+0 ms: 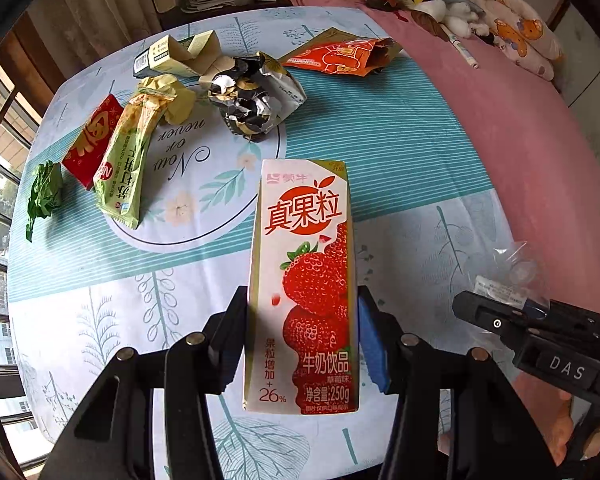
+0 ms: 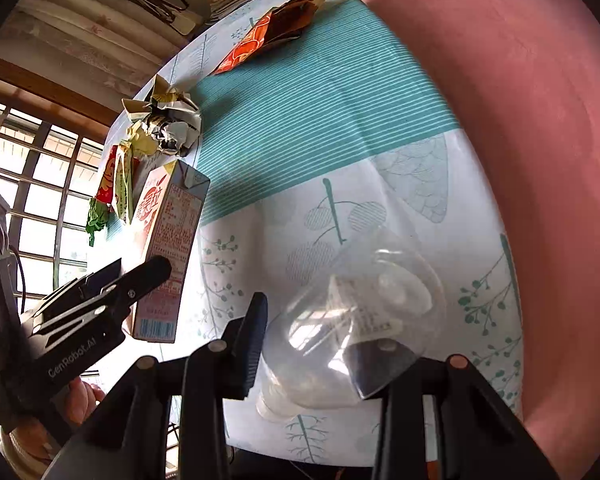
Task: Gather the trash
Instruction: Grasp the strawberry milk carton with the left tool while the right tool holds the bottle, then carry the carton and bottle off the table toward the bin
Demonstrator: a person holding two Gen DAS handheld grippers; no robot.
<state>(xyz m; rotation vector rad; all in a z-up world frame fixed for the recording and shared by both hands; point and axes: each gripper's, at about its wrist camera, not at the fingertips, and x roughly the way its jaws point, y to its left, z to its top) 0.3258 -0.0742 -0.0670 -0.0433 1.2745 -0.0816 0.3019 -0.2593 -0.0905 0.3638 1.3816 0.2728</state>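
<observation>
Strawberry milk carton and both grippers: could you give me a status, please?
Left gripper shut on carton. Right gripper shut on clear bottle. Wrappers remain.

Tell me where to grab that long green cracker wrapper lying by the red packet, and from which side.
Grip the green cracker wrapper across its narrow middle, coming from above with the fingers astride its long edges. It lies flat and slim, overlapping the red packet, so its free edge toward the printed circle of the tablecloth probably gives the cleaner entry.
</observation>
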